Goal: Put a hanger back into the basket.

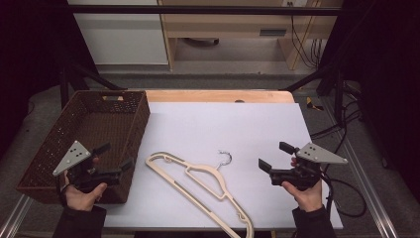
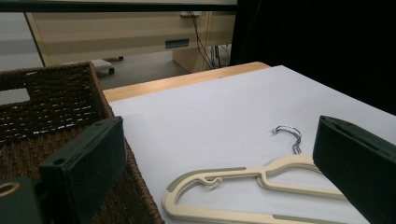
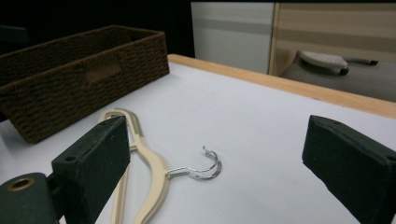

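While both grippers hover off the desk (image 1: 257, 124), held wide and gripping nothing. Left gripper (image 1: 115, 157) in the person's left hand (image 1: 81, 193), over the near right corner of the woven brown basket (image 1: 74, 119), jaws spread far apart and aimed to the right toward the hangers (image 1: 198, 183). Right gripper (image 1: 274, 156) in the right hand (image 1: 307, 193), near the desk's right edge, jaws likewise spread, aimed left at the same hangers — well apart from them. Cream hangers flat on the white sheet covering the desk, between the two grippers, close to the near edge; two seemingly stacked one on the other, judging by the doubled outline and the paired metal hooks (image 1: 225, 157) pointing away from the person. One end of the hangers near the basket's right wall, the other running toward the near edge of the desk. Seen along the left gripper's jaws: hangers (image 2: 243, 186) lying low between them, basket (image 2: 51, 107) at the left, hooks (image 2: 288, 135) beyond. Seen along the right gripper's jaws: hooks (image 3: 203, 169) on bare sheet between them, hangers (image 3: 144, 163) behind the left jaw, basket (image 3: 79, 79) farther off. Basket empty as far as visible, sitting at the desk's left side — partly over the edge of the white sheet.
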### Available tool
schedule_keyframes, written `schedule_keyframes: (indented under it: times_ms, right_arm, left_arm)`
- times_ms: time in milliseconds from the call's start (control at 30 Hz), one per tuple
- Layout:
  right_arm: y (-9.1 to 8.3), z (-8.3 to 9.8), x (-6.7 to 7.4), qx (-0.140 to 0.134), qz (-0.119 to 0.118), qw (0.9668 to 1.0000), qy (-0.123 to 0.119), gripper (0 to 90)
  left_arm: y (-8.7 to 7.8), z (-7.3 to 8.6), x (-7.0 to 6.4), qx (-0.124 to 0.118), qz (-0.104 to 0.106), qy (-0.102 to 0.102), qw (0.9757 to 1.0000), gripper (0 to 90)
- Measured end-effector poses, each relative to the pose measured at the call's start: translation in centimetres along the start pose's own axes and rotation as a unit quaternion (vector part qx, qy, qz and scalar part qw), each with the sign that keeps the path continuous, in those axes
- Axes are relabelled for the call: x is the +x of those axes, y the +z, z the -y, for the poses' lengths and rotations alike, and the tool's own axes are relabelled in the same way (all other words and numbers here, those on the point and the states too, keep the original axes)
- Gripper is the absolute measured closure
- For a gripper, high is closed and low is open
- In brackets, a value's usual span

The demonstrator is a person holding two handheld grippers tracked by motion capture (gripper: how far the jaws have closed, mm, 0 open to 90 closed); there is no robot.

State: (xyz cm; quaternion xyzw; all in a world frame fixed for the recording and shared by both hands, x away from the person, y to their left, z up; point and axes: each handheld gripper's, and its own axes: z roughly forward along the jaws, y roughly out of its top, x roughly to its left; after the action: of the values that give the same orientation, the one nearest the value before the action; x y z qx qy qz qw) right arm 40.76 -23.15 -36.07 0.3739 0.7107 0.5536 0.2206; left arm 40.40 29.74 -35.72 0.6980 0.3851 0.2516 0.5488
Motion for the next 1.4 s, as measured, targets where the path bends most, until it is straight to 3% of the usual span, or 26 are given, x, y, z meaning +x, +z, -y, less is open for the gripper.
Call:
schedule_keyframes:
  times_ms: [133, 167, 267, 467, 667, 733, 800, 933, 967, 1200, 1300, 1333, 1367, 1400]
  right_arm:
    - [0.9, 0.2, 0.7, 0.020, -0.006, 0.9998, -0.006, 9.2]
    - [1.7, 0.4, 1.3, 0.039, -0.015, 0.9991, -0.007, 10.5]
    - [2.5, 0.8, 1.8, 0.058, -0.020, 0.9980, -0.013, 11.1]
    - [4.0, 1.9, 3.2, 0.112, -0.030, 0.9931, -0.016, 14.9]
    - [4.7, 2.8, 4.1, 0.142, -0.038, 0.9891, -0.016, 20.8]
    - [5.3, 3.6, 4.5, 0.164, -0.046, 0.9851, -0.021, 25.5]
    - [5.5, 3.9, 4.7, 0.171, -0.046, 0.9841, -0.015, 26.7]
    - [6.4, 5.1, 5.2, 0.208, -0.055, 0.9762, -0.026, 31.6]
    - [6.7, 5.5, 5.5, 0.223, -0.060, 0.9725, -0.027, 33.3]
    - [7.3, 6.7, 5.9, 0.246, -0.064, 0.9669, -0.020, 37.9]
    - [7.4, 7.3, 5.9, 0.260, -0.072, 0.9625, -0.026, 43.5]
    - [7.5, 7.6, 6.0, 0.273, -0.070, 0.9593, -0.021, 48.2]
    - [7.5, 7.6, 6.0, 0.273, -0.070, 0.9593, -0.021, 48.2]
    - [7.5, 8.0, 6.0, 0.283, -0.073, 0.9563, -0.015, 49.9]
  left_arm:
    - [0.1, 0.0, -0.1, 0.002, 0.000, 0.003, 1.0000, 2.7]
    - [0.1, 0.0, -0.1, 0.002, 0.001, 0.003, 1.0000, 2.7]
    - [0.1, 0.0, -0.2, 0.002, 0.001, 0.002, 1.0000, 2.7]
    - [0.2, 0.1, -0.4, 0.008, 0.000, 0.011, 0.9999, 2.7]
    - [0.2, 0.0, -0.5, 0.007, 0.000, 0.013, 0.9999, 2.7]
    - [0.1, 0.0, -0.5, 0.006, -0.001, 0.014, 0.9999, 2.7]
    - [0.1, 0.0, -0.5, 0.004, -0.001, 0.012, 0.9999, 2.7]
    - [0.2, 0.0, -0.5, 0.005, -0.003, 0.012, 0.9999, 2.7]
    - [0.1, 0.0, -0.5, 0.007, -0.003, 0.015, 0.9999, 2.7]
    - [0.3, 0.0, -0.7, 0.010, -0.002, 0.018, 0.9998, 2.7]
    - [0.4, 0.0, -0.8, 0.009, -0.002, 0.015, 0.9998, 2.7]
    - [0.4, 0.1, -0.8, 0.009, -0.002, 0.016, 0.9998, 2.8]
    - [0.4, 0.1, -0.8, 0.011, -0.002, 0.017, 0.9998, 2.8]
    - [0.4, 0.1, -0.8, 0.011, -0.001, 0.018, 0.9998, 2.8]
